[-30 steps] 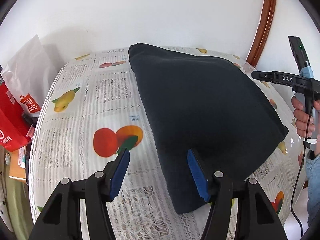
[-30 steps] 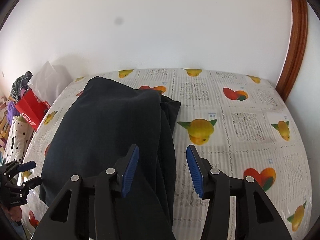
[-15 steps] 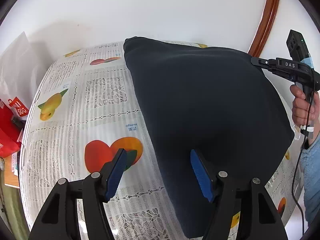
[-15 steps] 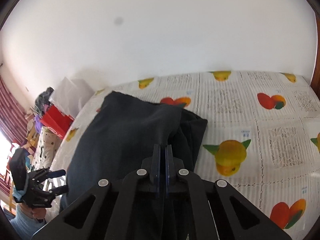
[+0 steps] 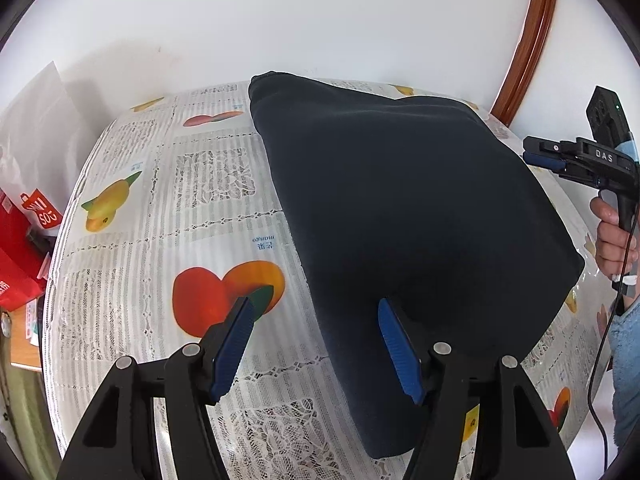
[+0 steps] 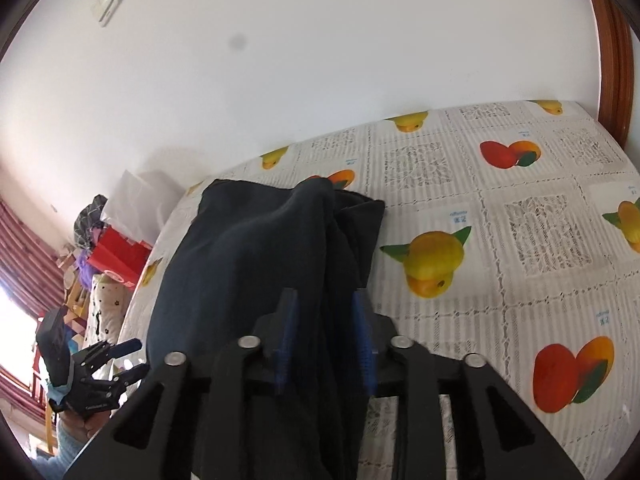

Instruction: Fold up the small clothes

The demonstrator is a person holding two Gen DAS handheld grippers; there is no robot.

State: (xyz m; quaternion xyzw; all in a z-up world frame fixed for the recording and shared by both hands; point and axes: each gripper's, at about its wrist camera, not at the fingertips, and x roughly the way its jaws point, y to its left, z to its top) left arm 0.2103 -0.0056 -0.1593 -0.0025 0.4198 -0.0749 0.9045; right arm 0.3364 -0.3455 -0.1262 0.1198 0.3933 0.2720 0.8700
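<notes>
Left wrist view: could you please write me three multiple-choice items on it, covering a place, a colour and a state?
1. Where does the dark navy garment lie?
A. on the fruit-print tablecloth
B. in a red bag
C. on the floor

2. What colour are the left gripper pads?
A. red
B. blue
C. green

3. How is the left gripper?
A. shut on the garment
B. open, gripping nothing
C. shut and empty

Answers: 1 A, the garment is spread over the printed cloth; 2 B, both ribbed pads show blue; 3 B, its fingers stand wide apart with nothing pinched between them.
</notes>
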